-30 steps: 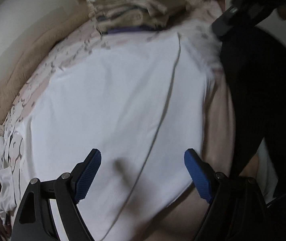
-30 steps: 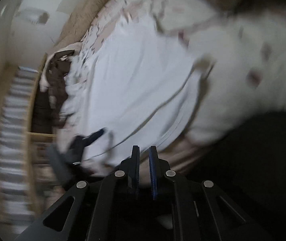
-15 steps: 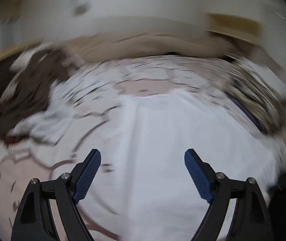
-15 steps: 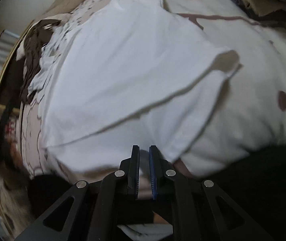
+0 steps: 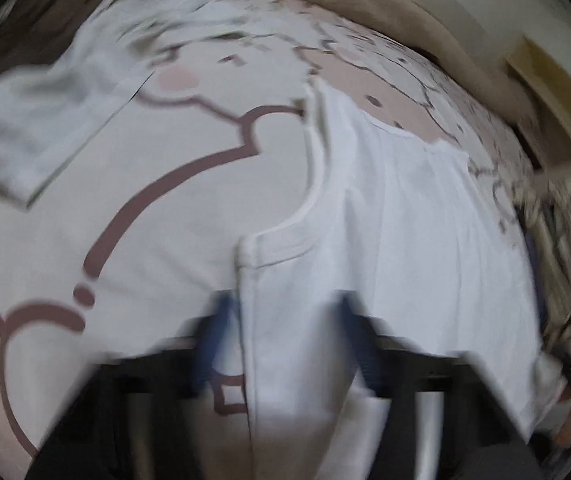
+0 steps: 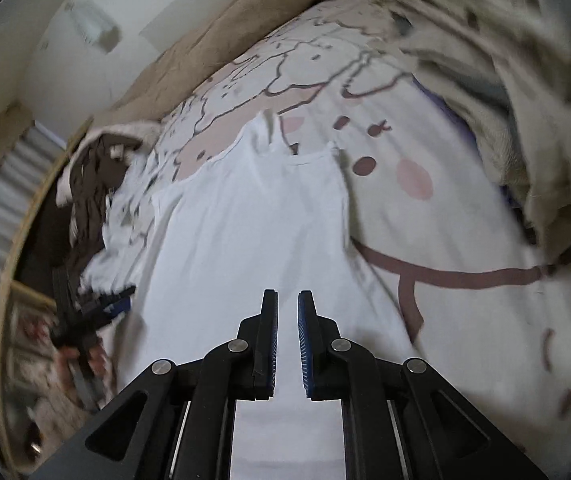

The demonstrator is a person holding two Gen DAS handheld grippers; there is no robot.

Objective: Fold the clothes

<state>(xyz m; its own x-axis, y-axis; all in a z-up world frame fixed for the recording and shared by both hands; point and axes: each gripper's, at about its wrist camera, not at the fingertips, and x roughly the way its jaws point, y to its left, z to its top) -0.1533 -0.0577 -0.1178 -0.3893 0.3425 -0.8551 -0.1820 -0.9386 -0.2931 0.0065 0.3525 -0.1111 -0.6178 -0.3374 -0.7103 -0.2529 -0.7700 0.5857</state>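
A white sleeveless top (image 6: pixel 253 216) lies flat on the patterned bedsheet (image 6: pixel 465 216), folded lengthwise, straps at the far end. In the left wrist view the top (image 5: pixel 397 216) fills the right half, its armhole edge in front of me. My left gripper (image 5: pixel 285 340) is blurred; its jaws stand apart around the top's near edge, and it also shows in the right wrist view (image 6: pixel 97 312) at the top's left side. My right gripper (image 6: pixel 287 340) hovers over the top's near end, jaws slightly apart with the cloth between or under them.
A stack of folded beige clothes (image 6: pixel 525 92) sits at the right of the bed, also in the left wrist view (image 5: pixel 565 248). A brown and white heap of unfolded clothes (image 6: pixel 97 184) lies at the left. A loose white garment (image 5: pixel 45 128) lies far left.
The left gripper swung down to the top's side edge and its jaws have narrowed. The right gripper moved over the top's near end and its jaws opened a little.
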